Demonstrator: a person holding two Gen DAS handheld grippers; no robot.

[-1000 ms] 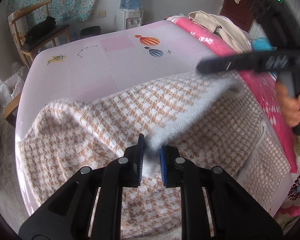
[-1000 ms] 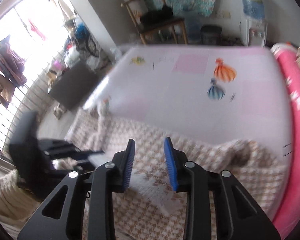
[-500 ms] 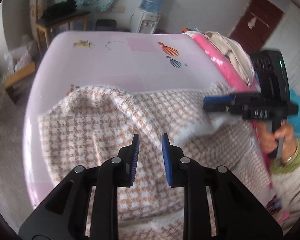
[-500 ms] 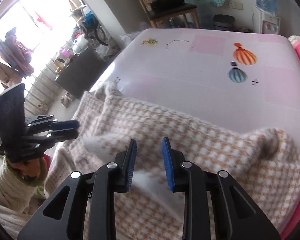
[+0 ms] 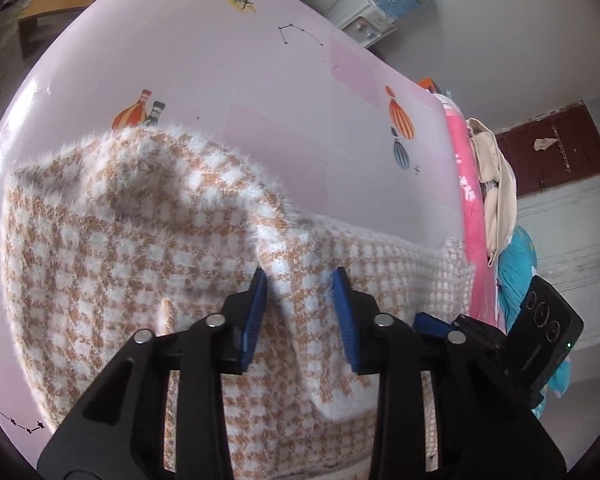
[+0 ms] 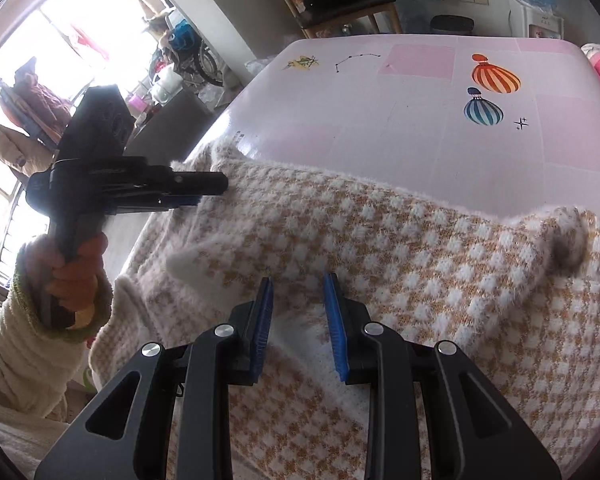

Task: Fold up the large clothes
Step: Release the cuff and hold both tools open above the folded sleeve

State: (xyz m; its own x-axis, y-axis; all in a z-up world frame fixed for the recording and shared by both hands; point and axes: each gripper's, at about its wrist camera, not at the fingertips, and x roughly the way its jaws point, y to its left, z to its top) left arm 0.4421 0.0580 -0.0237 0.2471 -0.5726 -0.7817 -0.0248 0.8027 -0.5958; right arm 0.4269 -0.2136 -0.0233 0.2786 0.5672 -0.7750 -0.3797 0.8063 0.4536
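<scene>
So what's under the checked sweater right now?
The pink balloon-print sheet shows beyond the checked sweater, so it lies on that. Anything beneath the knit itself is covered and cannot be seen.

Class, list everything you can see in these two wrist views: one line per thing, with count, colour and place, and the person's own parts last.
Sweater: one, tan and white check, spread on bed.
Bed sheet: one, pale pink with balloon prints, under sweater.
Blanket: one, bright pink, bed's far edge.
Chair: one, wooden, by wall.
Water dispenser: one, white with blue bottle, by wall.
Left tongs: one, black with blue pads, opening, sweater fold between.
Right tongs: one, black with blue pads, over sweater.
Left hand: one, cream sleeve, gripping handle.
</scene>
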